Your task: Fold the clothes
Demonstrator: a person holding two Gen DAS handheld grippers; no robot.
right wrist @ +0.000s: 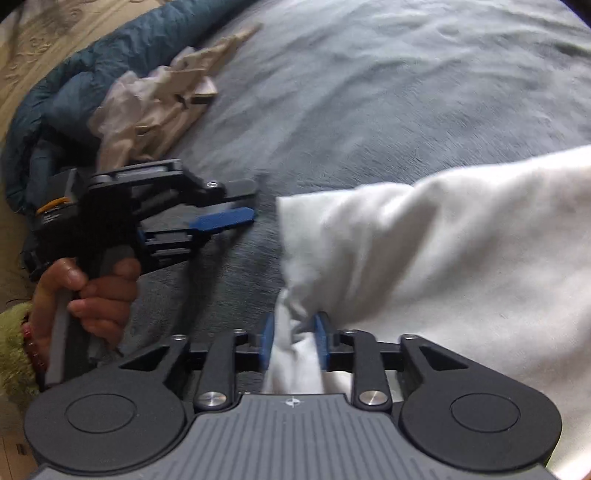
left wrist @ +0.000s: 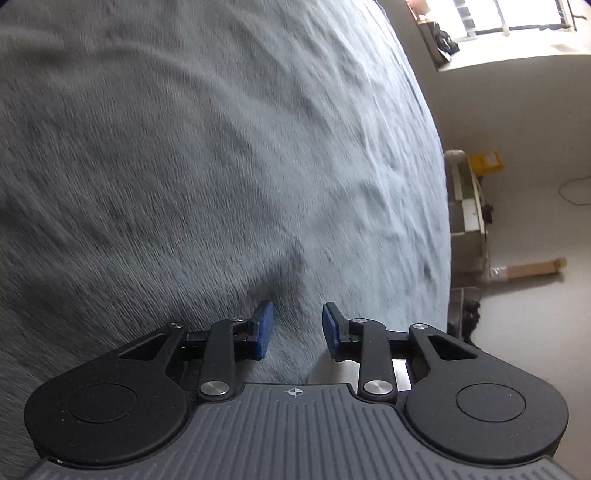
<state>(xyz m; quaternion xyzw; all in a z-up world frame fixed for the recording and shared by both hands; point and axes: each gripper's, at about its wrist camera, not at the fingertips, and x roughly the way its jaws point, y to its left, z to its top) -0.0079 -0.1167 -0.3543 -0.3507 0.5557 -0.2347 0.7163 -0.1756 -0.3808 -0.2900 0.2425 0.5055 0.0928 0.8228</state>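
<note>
**White garment on the grey bed, cloth between the right pads**

Left wrist view: the left gripper (left wrist: 297, 326) has its blue pads (left wrist: 264, 329) spread apart with nothing between them. It points down at a grey-blue bedspread (left wrist: 207, 155) that fills the view from 7 to 1 o'clock, its nap blurred into streaks. No garment shows here. Toward 3 o'clock lie a pale floor (left wrist: 528, 306), a yellow box (left wrist: 485, 162) and a window (left wrist: 495, 18) at 1 o'clock. No writing can be read.

Right wrist view: the white garment (right wrist: 443, 251) lies on the bedspread (right wrist: 369, 92) from the centre out to 3 and 4 o'clock, soft, creased and plain, with no print or label showing. One bunched corner of it runs down to 6 o'clock and sits between the pads of the right gripper (right wrist: 294, 341). The jaws stand part open; cloth fills the gap, and whether the pads still press on it I cannot tell. At 9 o'clock the left gripper (right wrist: 242, 206) points toward the garment's edge, near it but apart, tilted on its side, jaws spread and empty. A hand (right wrist: 92, 295) wraps its grey handle at 8 o'clock, with a fuzzy green cuff (right wrist: 14, 343) at the wrist. At 10 to 11 o'clock a crumpled cream cloth (right wrist: 162, 96) lies against a teal quilt (right wrist: 110, 62).
</note>
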